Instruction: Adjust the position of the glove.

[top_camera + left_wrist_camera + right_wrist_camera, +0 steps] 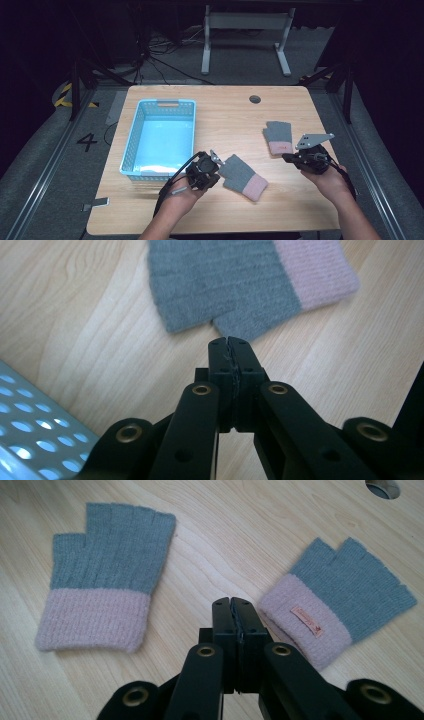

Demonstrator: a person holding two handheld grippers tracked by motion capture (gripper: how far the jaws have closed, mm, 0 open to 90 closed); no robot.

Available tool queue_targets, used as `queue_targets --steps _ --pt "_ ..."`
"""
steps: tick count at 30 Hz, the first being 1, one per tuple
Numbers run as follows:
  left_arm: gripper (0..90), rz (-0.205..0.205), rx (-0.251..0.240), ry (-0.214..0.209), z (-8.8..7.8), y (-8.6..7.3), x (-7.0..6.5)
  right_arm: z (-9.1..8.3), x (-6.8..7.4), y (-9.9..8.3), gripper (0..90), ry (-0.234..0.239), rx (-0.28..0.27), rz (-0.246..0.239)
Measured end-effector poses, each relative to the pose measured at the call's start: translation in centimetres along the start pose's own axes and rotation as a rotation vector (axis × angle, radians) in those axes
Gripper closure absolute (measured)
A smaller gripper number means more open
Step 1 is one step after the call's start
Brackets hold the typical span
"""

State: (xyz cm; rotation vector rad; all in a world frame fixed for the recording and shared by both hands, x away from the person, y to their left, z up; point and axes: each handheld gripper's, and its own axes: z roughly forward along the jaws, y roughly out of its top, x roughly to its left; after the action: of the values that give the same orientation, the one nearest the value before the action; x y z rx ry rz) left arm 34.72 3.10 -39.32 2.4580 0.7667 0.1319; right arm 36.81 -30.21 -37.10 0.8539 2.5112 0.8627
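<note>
floor: grey carpet [45, 150] | desk frame [245, 35], white | cables [160, 55] | surroundings dark, probably curtained

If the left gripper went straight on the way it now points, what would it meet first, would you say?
Most likely the near glove: the shut left gripper points at its grey edge just ahead, though the remaining gap is hard to judge.

Grey-and-pink gloves [243, 176] – light blue basket [131, 145]
</note>
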Motion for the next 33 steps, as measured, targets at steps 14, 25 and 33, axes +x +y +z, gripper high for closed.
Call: queue_targets --steps 14,25,33 --pt "89.9 -0.008 -0.114 -0.04 0.4 0.6 -0.4 0.6 1.3 0.0 89.7 0.076 -0.005 -0.024" --pt "89.6 -0.03 -0.083 -0.108 2.6 1.2 -0.9 1.9 3.7 0.3 89.6 0.131 0.008 -0.068" --pt "89.7 -0.022 -0.061 -0.112 3.8 1.5 -1.2 3.2 4.8 0.2 89.7 0.173 0.036 -0.081"
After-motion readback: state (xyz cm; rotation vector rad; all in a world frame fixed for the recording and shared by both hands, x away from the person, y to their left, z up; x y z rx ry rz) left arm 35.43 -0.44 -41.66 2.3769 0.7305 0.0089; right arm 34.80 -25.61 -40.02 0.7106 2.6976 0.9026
